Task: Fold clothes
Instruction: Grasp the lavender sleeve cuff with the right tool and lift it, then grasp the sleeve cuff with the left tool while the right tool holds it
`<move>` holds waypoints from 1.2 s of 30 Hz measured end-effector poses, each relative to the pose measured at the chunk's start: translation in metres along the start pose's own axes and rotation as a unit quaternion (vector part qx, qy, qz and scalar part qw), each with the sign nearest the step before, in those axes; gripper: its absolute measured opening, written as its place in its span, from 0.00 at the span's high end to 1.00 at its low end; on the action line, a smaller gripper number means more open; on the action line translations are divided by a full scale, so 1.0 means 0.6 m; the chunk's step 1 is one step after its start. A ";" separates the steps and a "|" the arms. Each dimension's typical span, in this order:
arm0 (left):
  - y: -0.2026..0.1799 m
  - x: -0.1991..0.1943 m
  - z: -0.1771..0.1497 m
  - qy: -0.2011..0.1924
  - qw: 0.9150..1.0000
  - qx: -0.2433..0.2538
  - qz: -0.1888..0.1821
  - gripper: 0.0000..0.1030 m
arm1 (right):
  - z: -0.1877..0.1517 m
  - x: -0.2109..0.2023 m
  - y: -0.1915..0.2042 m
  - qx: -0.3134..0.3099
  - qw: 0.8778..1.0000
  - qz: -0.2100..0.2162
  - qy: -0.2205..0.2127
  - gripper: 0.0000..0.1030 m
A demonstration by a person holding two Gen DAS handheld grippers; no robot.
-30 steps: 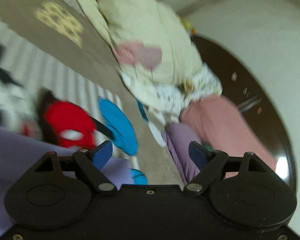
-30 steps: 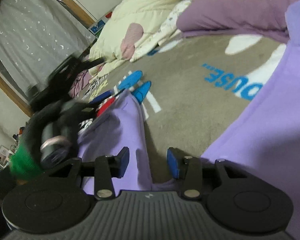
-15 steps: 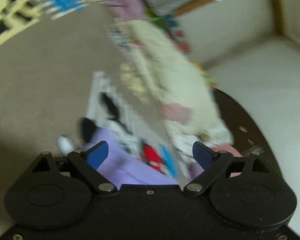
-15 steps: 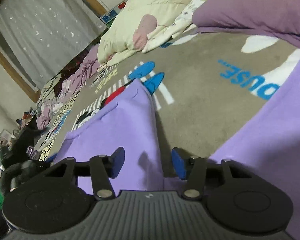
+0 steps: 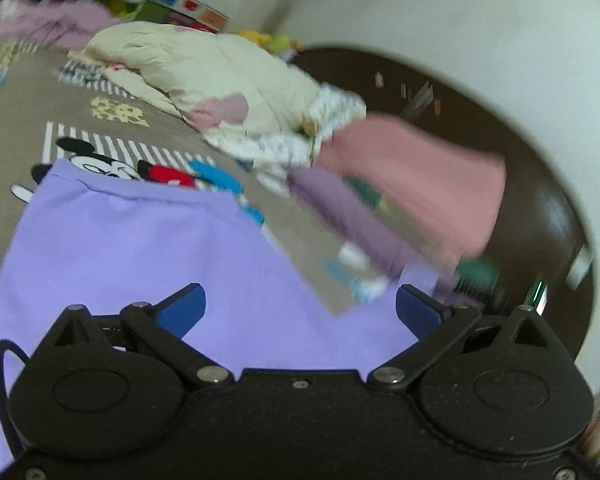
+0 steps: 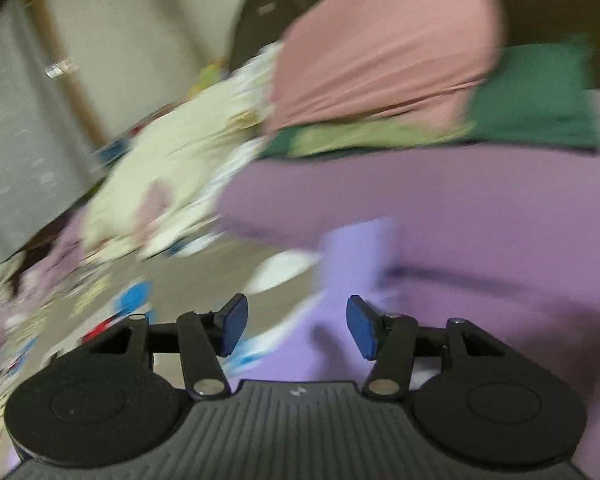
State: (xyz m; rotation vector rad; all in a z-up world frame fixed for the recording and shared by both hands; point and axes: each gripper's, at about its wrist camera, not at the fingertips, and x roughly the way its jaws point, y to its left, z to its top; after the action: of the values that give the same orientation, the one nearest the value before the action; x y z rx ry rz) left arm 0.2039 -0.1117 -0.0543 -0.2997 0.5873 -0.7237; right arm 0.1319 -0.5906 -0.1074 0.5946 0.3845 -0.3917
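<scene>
A lavender garment lies spread on the cartoon-print rug, filling the lower left of the left wrist view. My left gripper hangs open just above its near part, holding nothing. In the blurred right wrist view a strip of the same lavender garment runs up between the open fingers of my right gripper, which holds nothing. Whether the fingers touch the cloth is not clear.
A cream quilt lies heaped at the back. A pink cushion sits on a purple one at the right, before a dark wooden headboard. The purple cushion looms close ahead in the right wrist view.
Both grippers swung fast. The left view dropped back onto the garment and its jaws stand wider. The right one turned toward the purple cushion and opened wider.
</scene>
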 end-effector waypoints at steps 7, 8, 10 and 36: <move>0.036 -0.064 -0.074 0.040 0.996 -0.033 0.075 0.01 | -0.016 0.008 -0.013 -0.056 0.998 -0.034 0.012 0.57; 0.045 -0.075 -0.084 0.042 0.994 -0.048 0.085 0.01 | -0.023 0.013 -0.006 -0.071 0.997 -0.035 0.020 0.57; 0.059 -0.098 -0.103 0.046 0.991 -0.069 0.103 0.01 | -0.033 0.023 0.005 -0.089 0.995 -0.030 0.036 0.58; 0.034 -0.099 -0.039 -0.003 0.987 -0.153 0.042 0.01 | -0.019 -0.080 0.220 -0.100 0.944 0.313 -0.037 0.92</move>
State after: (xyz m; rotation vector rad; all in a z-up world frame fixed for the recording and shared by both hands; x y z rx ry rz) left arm 0.1654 -0.0573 -0.0586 -0.5576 0.7012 -0.5500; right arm 0.1485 -0.4719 -0.0336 0.4707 0.1442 0.2344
